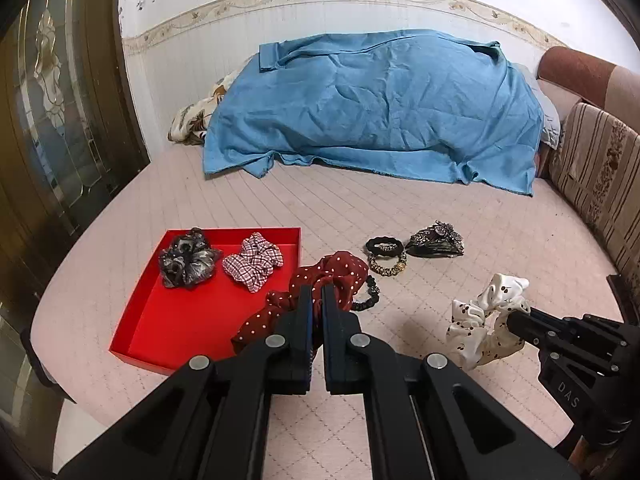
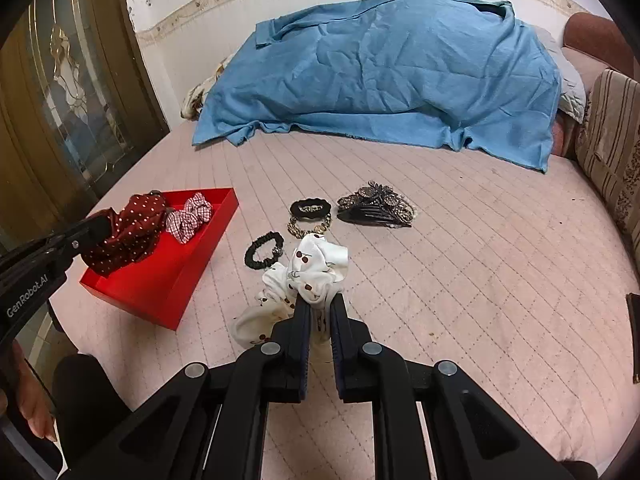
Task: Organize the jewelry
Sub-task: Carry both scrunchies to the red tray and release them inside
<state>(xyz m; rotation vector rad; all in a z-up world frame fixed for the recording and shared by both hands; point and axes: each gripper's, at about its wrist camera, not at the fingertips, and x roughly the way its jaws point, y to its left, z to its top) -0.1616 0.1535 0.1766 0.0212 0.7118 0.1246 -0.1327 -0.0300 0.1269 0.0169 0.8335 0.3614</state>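
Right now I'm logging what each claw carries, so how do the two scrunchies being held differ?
The red scrunchie is dark red with small white dots; the white scrunchie is cream with cherry prints. The red one is in the left claw at the red tray; the white one is in the right claw, over the pink bed cover. Both are pinched in shut claws.

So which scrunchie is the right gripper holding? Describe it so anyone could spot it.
Start at the red tray on the pink bed; to its right, the right gripper pinches a white scrunchie. Its small cherry print sets it apart from the dark red dotted one opposite.
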